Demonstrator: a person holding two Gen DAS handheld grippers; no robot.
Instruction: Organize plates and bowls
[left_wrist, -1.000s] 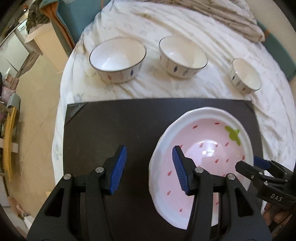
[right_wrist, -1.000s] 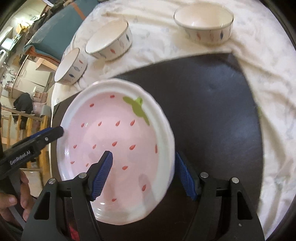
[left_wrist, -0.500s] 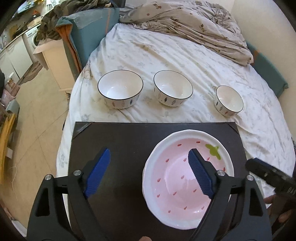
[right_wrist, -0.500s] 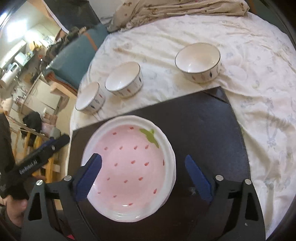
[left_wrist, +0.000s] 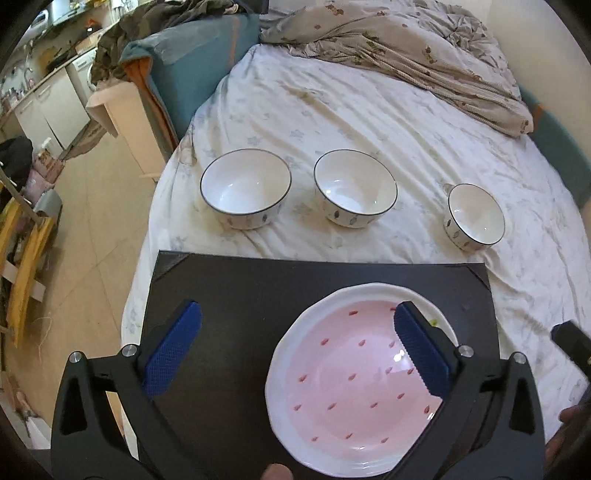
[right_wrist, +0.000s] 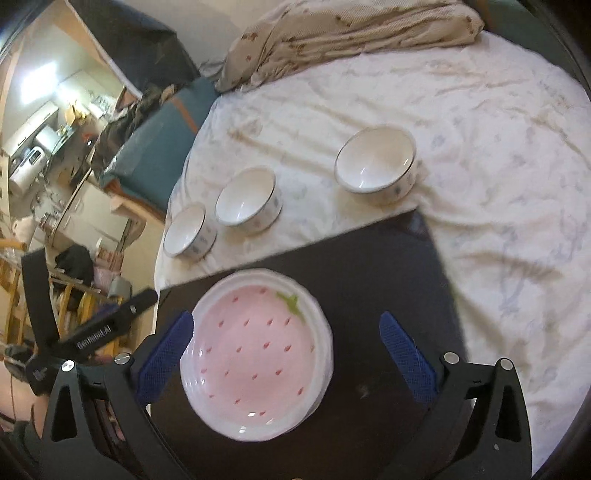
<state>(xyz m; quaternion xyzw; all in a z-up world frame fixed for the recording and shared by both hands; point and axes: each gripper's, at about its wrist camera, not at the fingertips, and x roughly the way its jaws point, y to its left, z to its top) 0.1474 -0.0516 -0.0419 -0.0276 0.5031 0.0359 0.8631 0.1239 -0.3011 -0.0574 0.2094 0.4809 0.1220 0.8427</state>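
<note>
A pink strawberry-pattern plate (left_wrist: 354, 387) lies on a black mat (left_wrist: 236, 295); it also shows in the right wrist view (right_wrist: 255, 354) on the mat (right_wrist: 376, 280). Three white bowls stand on the bed beyond the mat: left (left_wrist: 245, 188), middle (left_wrist: 354, 186), small right (left_wrist: 476, 216). In the right wrist view they stand at the left (right_wrist: 188, 232), the centre (right_wrist: 247, 199) and the right (right_wrist: 376, 162). My left gripper (left_wrist: 295, 347) is open above the mat and plate, holding nothing. My right gripper (right_wrist: 284, 350) is open, raised above the plate, empty.
The mat lies on a bed with a white sheet (left_wrist: 369, 110) and a crumpled blanket (left_wrist: 406, 48) at the back. A teal cushion (left_wrist: 192, 62) and a cabinet (left_wrist: 122, 118) stand left of the bed. The floor drops off at the left.
Both grippers opened wide, let go of the plate and pulled up and back. The plate now rests flat on the mat.
</note>
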